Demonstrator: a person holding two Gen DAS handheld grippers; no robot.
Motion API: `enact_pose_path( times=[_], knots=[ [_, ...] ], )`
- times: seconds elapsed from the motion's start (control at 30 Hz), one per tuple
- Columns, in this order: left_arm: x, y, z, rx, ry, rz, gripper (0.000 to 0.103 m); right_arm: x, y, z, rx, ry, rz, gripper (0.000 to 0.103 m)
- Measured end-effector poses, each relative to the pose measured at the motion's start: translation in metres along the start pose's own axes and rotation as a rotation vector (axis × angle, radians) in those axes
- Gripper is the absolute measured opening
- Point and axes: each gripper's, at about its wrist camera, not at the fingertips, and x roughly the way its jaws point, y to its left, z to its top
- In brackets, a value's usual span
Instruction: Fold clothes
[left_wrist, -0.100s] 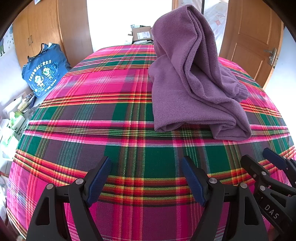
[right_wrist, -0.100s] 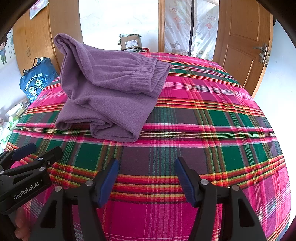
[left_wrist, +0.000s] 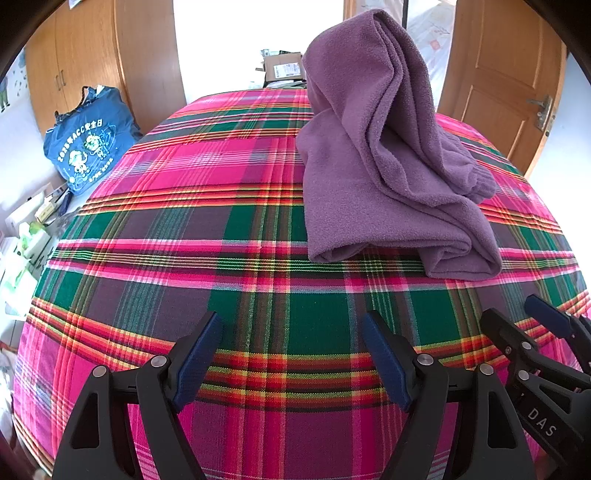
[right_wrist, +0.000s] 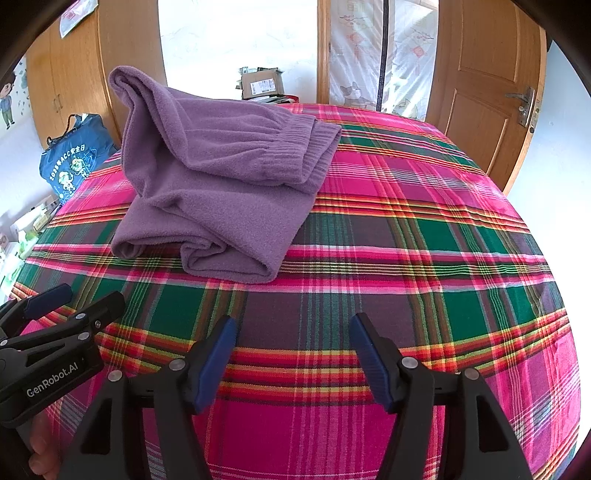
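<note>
Nothing is moved since before | both tongs, left tongs (left_wrist: 291, 354) and right tongs (right_wrist: 291, 354), are spread, empty | purple pants (right_wrist: 221, 192) are folded on bed (right_wrist: 424, 258)

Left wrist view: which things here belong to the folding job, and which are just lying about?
Part of the job:
- purple fleece garment, lying in a heap on the plaid bedcover
- left gripper, open
- right gripper, open

Just lying about:
- blue tote bag
- cardboard box
- wooden door
</note>
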Motion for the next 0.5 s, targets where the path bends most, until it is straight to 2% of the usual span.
enact_pose_path(
  times=[0.37,0.5],
  knots=[
    [0.0000,0.0027,0.0024,-0.012,0.010,-0.005,0.079,0.0007,0.0005,0.0004,-0.004,0.001,-0.004,0.066],
    [0.0025,0.0031,0.0032,-0.014,-0.001,0.004,0.080,0.0010,0.0030,-0.0016,-0.019,0.007,0.009,0.073]
  ],
)
